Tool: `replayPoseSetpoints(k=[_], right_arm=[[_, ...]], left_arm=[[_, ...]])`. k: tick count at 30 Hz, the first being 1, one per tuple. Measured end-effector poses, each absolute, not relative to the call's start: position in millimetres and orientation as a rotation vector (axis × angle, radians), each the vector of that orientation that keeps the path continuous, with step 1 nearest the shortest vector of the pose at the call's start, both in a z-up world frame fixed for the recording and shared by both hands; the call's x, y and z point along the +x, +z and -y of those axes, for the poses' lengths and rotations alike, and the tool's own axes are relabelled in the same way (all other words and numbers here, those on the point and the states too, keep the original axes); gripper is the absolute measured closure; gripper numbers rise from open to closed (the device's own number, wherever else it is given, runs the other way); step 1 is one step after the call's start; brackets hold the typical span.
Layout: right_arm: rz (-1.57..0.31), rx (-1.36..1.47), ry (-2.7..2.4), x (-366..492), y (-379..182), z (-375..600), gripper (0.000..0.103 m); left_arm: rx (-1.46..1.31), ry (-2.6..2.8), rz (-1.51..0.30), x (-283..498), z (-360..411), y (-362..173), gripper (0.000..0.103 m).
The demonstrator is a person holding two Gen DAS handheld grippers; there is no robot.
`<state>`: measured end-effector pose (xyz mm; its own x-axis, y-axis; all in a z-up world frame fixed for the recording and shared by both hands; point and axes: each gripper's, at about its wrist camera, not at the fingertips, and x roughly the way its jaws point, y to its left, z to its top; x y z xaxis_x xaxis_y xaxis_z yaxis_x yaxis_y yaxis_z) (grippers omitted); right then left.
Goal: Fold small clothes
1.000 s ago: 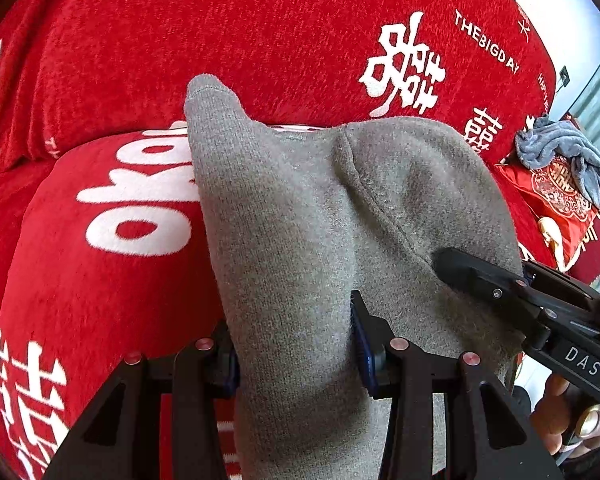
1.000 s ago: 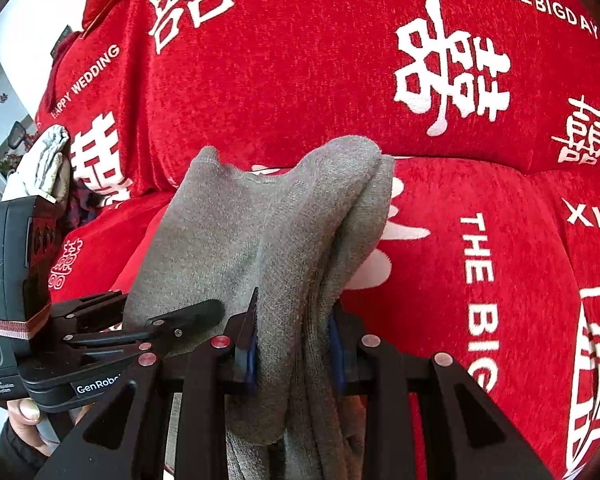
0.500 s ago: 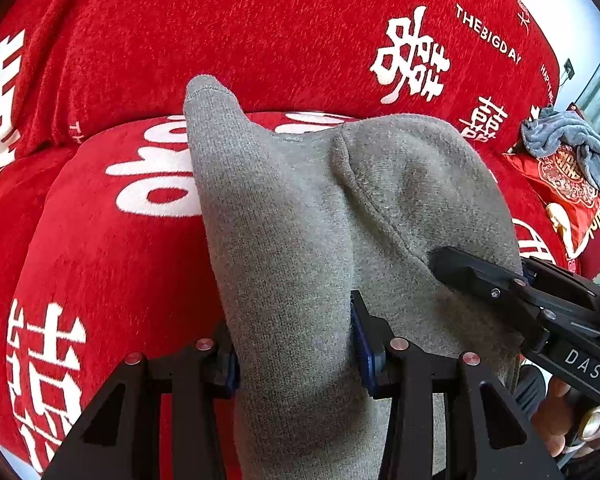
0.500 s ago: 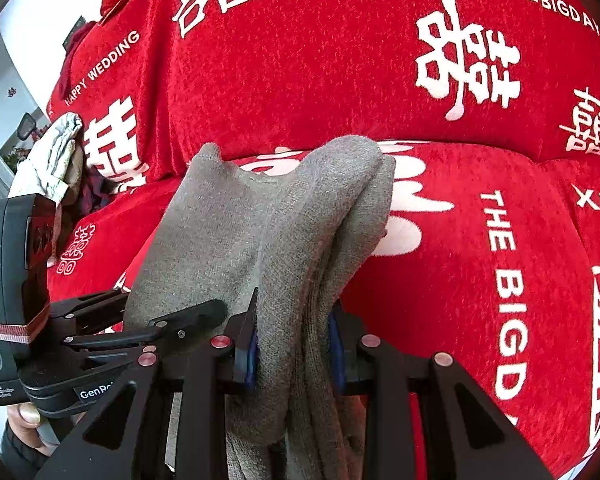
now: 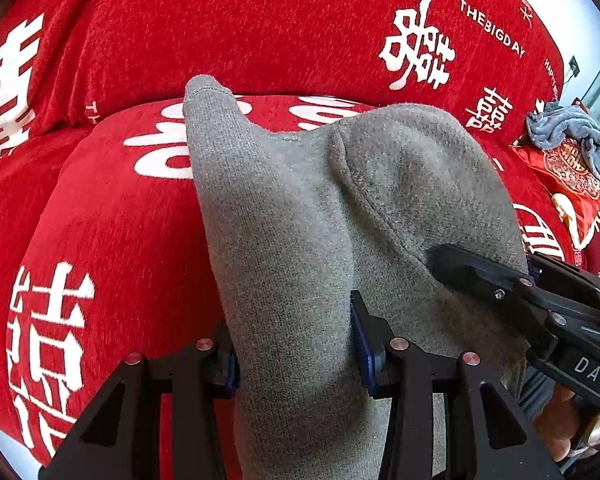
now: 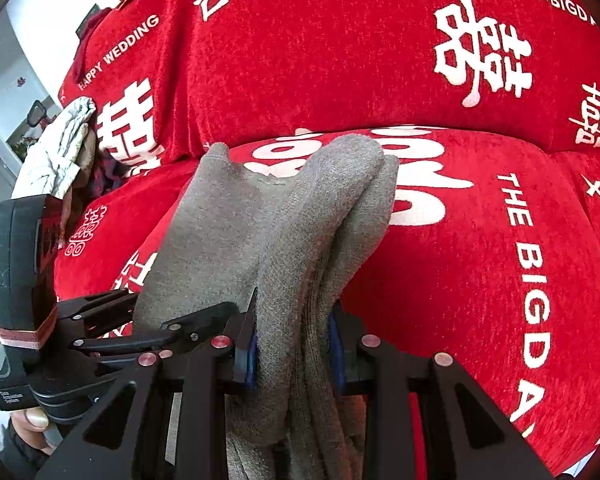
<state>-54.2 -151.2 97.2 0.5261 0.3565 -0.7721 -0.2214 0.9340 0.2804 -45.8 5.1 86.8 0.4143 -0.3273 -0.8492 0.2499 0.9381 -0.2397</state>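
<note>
Two grippers hold one grey garment (image 5: 300, 220) in the air above the red sofa cover (image 5: 112, 220), the largest surface in view. The garment hangs doubled over, its folded layers bunched between the tools. The left gripper (image 5: 296, 344) is clenched on one bunched end; the right gripper (image 6: 294, 344) is clenched on the other, just beside it. Judged step: carrying a partly folded item. The next move calls for lowering it flat onto the cover, then releasing both.

"THE BIG DAY", "HAPPY WEDDING" on red sofa cover (image 6: 300, 52), "DAS" on right gripper (image 5: 476, 276)
</note>
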Motion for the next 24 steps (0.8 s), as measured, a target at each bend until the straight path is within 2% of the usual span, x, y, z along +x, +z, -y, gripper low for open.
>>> replayPoseSetpoints(k=[24], right_arm=[[-0.938, 0.152, 0.378, -70, 100, 150, 0.073]], left_arm=[[-0.067, -0.358, -1.064, -64, -14, 91, 0.058]])
